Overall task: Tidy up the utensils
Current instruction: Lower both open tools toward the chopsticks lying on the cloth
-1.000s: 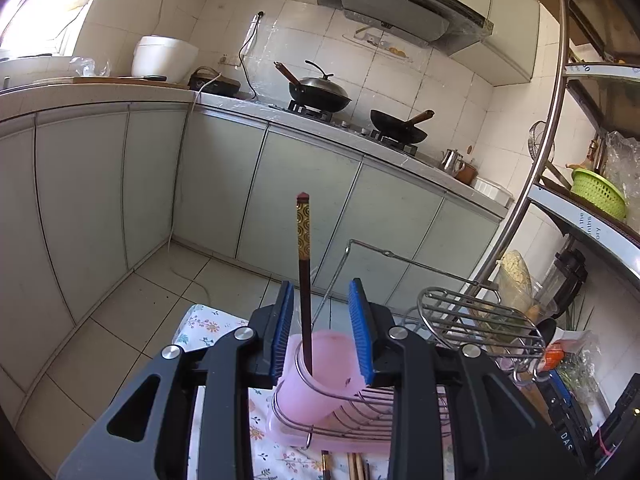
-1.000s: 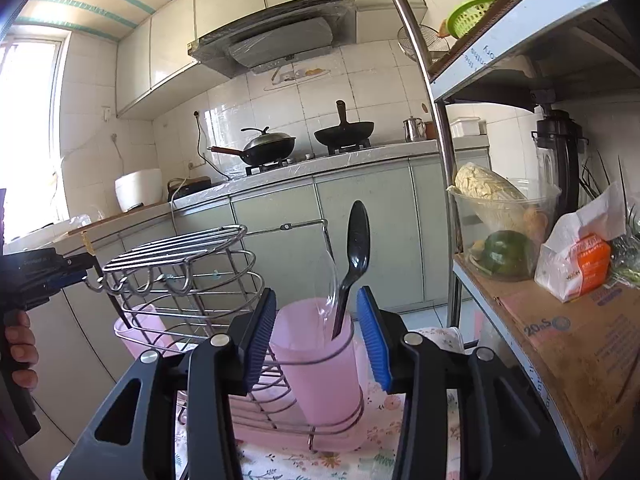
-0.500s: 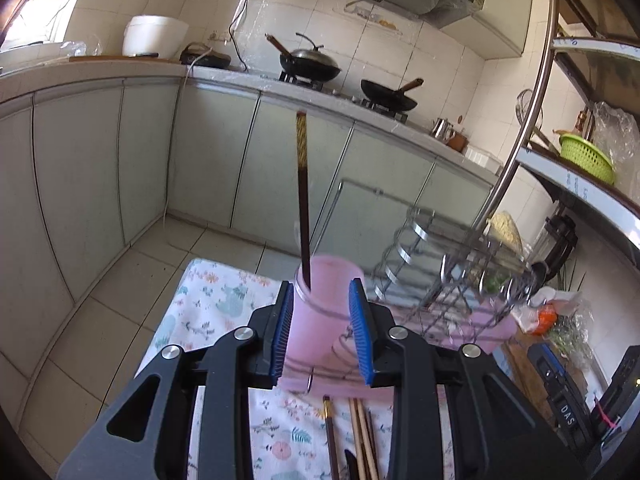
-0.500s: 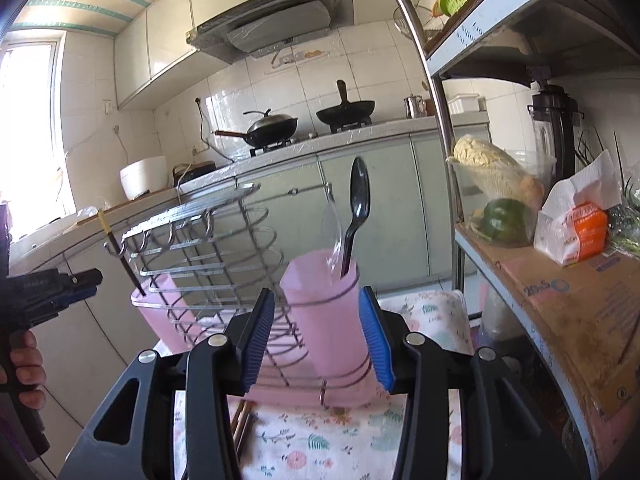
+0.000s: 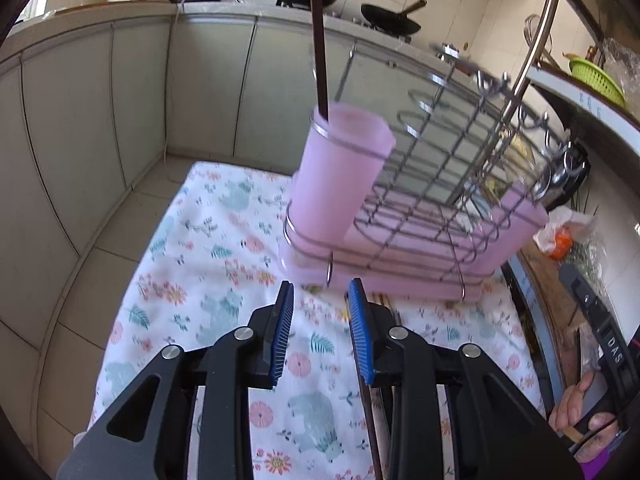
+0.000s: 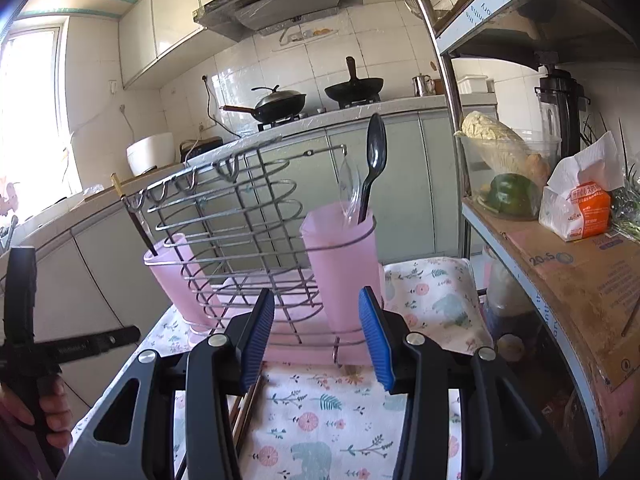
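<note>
Both claws stand spread and empty above the floral-cloth desk (image 5: 208, 280). The left claw (image 5: 320, 336) sits at lower centre of its frame, and the loose chopsticks (image 5: 370, 412) lie flat on the cloth just below and right of it, partly hidden under its right finger; their long axis runs up the frame, roughly along the claw's own pointing direction, with far ends reaching toward the base of the wire rack (image 5: 440, 184). In the right wrist view the same chopsticks (image 6: 246, 404) show at lower left, beside the left finger of the right claw (image 6: 316, 336). The left claw looks the nearer, though the sticks lie along its fingers rather than across them, so a turn of the wrist would probably be needed to pinch them. 1 chopstick (image 5: 320, 40) already stands upright in the near pink cup (image 5: 340, 176) at upper centre. The other pink cup (image 6: 340, 264) holds a black spoon (image 6: 374, 160), leaning right.
</note>
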### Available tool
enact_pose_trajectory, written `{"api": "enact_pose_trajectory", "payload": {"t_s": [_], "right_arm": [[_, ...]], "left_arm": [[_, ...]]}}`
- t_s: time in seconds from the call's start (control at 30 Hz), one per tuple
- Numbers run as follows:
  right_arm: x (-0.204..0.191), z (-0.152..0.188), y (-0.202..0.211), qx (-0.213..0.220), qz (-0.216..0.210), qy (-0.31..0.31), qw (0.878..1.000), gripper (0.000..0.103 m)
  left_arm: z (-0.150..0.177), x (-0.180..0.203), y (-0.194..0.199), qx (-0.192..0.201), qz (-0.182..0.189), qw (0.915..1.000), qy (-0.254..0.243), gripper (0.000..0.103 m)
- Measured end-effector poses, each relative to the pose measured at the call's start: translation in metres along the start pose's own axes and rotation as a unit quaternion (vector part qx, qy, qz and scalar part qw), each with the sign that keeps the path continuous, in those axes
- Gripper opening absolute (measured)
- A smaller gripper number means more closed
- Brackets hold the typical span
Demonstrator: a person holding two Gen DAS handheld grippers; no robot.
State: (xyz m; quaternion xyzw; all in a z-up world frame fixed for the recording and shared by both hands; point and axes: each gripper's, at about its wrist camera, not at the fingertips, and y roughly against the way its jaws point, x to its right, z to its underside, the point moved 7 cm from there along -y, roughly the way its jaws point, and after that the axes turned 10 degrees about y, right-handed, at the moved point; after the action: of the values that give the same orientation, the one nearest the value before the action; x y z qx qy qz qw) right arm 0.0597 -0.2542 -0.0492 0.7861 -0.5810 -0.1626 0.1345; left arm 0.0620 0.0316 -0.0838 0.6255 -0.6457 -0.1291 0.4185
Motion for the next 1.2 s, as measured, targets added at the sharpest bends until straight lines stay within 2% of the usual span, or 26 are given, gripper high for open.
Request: {"api": "enact_pose_trajectory", "payload": {"t_s": [0.3,0.43,0.6,0.73,0.87,0.97,1.07,1.1,1.13,1.2], "right_arm": [[-0.005,0.017,-0.003,-0.040,-0.014,-0.011,0.999,0.043],[-0.002,0.028,-0.011,-0.072,-0.028,-0.030,0.997,0.043],[-0.003,0.052,-0.033,-0.145,-0.079,-0.073,0.984,0.043],[-0.008,0.069,-0.045,-0.186,-0.107,-0.093,0.972,0.041],[-0.011,0.079,-0.051,-0.204,-0.127,-0.106,0.965,0.038],[-0.015,0.084,-0.055,-0.215,-0.144,-0.114,0.959,0.035],[-0.022,0.086,-0.061,-0.226,-0.161,-0.119,0.953,0.028],[-0.026,0.087,-0.064,-0.232,-0.167,-0.119,0.951,0.026],[-0.029,0.087,-0.067,-0.236,-0.172,-0.119,0.949,0.025],[-0.035,0.089,-0.074,-0.246,-0.177,-0.117,0.946,0.024]], "left_arm": [[0.020,-0.002,-0.008,-0.045,0.003,0.9989,-0.008,0.029],[0.026,-0.002,-0.014,-0.067,0.007,0.9977,-0.006,0.029],[0.038,0.002,-0.029,-0.112,0.012,0.9935,-0.010,0.029],[0.044,0.007,-0.049,-0.147,0.012,0.9891,-0.008,0.029],[0.046,0.013,-0.075,-0.172,-0.004,0.9850,-0.014,0.029],[0.046,0.018,-0.088,-0.177,-0.011,0.9839,-0.023,0.028],[0.050,0.024,-0.098,-0.188,-0.013,0.9818,-0.025,0.028],[0.052,0.024,-0.102,-0.190,-0.019,0.9813,-0.027,0.027],[0.054,0.022,-0.105,-0.190,-0.030,0.9808,-0.028,0.018],[0.053,0.019,-0.106,-0.186,-0.033,0.9818,-0.022,0.008]]}}
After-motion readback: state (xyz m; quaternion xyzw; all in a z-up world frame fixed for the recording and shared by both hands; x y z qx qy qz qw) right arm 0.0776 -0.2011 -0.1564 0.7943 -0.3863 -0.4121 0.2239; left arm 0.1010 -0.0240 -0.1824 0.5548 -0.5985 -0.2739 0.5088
